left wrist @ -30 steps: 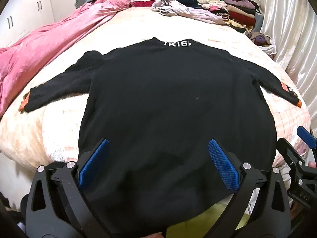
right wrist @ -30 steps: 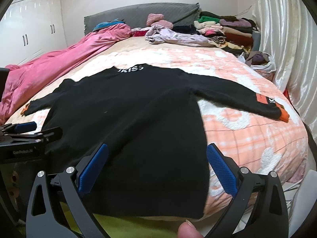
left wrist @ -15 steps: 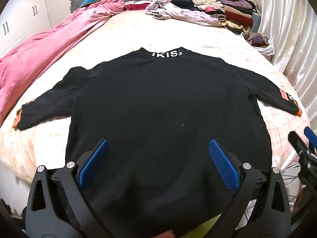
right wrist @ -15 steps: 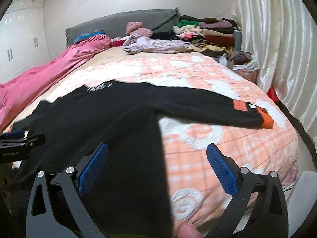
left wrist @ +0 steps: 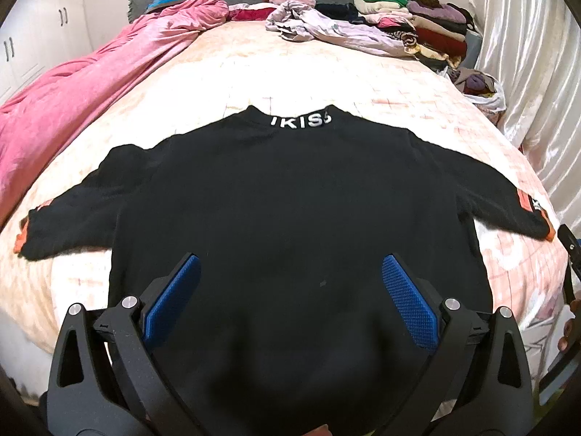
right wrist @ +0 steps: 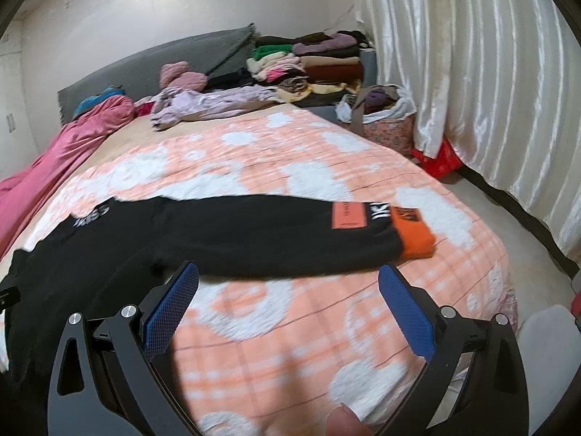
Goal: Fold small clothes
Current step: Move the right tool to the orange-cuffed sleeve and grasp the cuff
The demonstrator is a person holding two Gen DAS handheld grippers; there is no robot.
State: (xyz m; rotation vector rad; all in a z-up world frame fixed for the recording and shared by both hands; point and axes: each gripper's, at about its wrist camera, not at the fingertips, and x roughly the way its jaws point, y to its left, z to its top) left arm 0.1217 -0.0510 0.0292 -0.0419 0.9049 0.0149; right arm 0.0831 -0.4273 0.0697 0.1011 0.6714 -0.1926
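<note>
A black sweater [left wrist: 290, 200] with white letters on its collar lies flat on the bed, both sleeves spread out to the sides. My left gripper [left wrist: 288, 272] hovers open over its lower body, nothing between the blue pads. In the right wrist view, the right sleeve [right wrist: 254, 232] stretches across the bedspread and ends in an orange cuff [right wrist: 415, 236]. My right gripper [right wrist: 288, 281] hangs open just in front of that sleeve, holding nothing. A fingertip [right wrist: 341, 419] shows at the bottom edge.
A pink quilt [left wrist: 72, 101] lies along the bed's left side. Loose clothes [left wrist: 326, 29] and a stack of folded clothes [left wrist: 417, 25] fill the head of the bed. A full bag [right wrist: 385, 120] and white curtains [right wrist: 490, 91] stand to the right.
The right gripper has swung right, from over the sweater's body to its right sleeve. The left gripper has risen and moved back a little over the body.
</note>
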